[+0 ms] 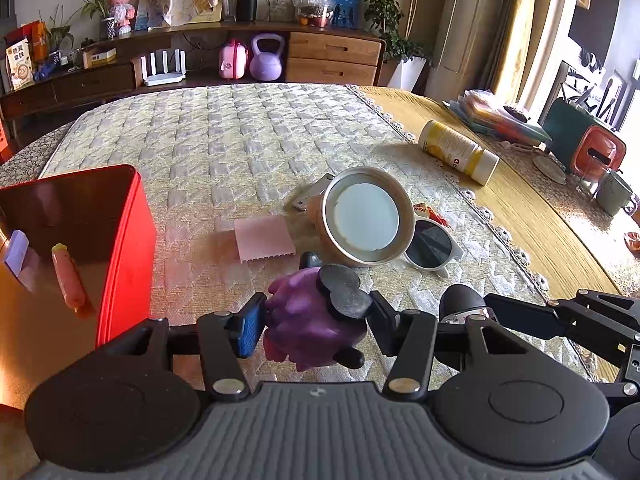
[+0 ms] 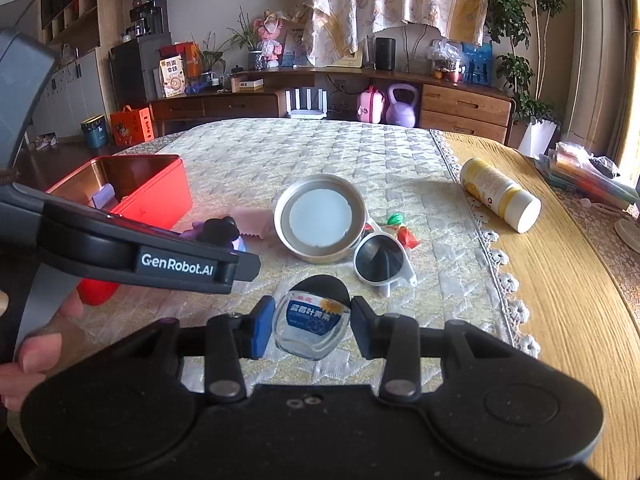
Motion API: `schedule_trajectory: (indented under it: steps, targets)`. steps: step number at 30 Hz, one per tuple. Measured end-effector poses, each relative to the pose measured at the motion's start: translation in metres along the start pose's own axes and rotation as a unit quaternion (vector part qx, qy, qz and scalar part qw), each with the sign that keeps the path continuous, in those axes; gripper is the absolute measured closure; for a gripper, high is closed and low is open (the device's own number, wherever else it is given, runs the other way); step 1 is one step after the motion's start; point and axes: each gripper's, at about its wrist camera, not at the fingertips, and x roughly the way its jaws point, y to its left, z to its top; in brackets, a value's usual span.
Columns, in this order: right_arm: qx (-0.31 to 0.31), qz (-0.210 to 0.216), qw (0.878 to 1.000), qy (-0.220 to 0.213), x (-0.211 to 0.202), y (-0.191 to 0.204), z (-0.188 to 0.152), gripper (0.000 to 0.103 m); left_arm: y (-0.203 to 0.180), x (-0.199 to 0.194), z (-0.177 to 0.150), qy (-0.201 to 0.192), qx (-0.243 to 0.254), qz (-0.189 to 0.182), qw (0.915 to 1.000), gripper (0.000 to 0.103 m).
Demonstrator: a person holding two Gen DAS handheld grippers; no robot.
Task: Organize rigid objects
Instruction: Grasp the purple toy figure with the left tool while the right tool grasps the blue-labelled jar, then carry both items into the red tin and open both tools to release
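My left gripper is shut on a purple toy figure with black ears, low over the quilted cloth, just right of the open red tin box. The box holds a pink tube and a small card. My right gripper is shut on a small clear jar with a black cap and blue label, held low near the table's front. In the right wrist view the purple toy shows behind the left gripper's body, beside the red box.
A round metal tin lies on its side mid-table, with white sunglasses, wrapped candies, a pink pad and a small metal piece around it. A yellow bottle lies on the right. Clutter lines the far right edge.
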Motion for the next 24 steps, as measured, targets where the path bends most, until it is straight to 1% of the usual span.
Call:
schedule_trajectory:
  steps: [8, 14, 24]
  targets:
    - [0.006, 0.008, 1.000, -0.007, -0.028, 0.009, 0.007, 0.063, 0.000, -0.032, -0.004, -0.005, -0.001, -0.002, 1.0000, 0.049]
    - [-0.005, 0.017, 1.000, -0.015, -0.046, 0.023, 0.015, 0.063, 0.003, -0.059, -0.003, -0.015, -0.003, -0.011, 0.9998, 0.049]
    - [-0.029, 0.047, 0.998, -0.032, -0.060, 0.054, 0.035, 0.063, 0.029, -0.096, -0.004, -0.030, -0.018, -0.005, 0.9994, 0.049]
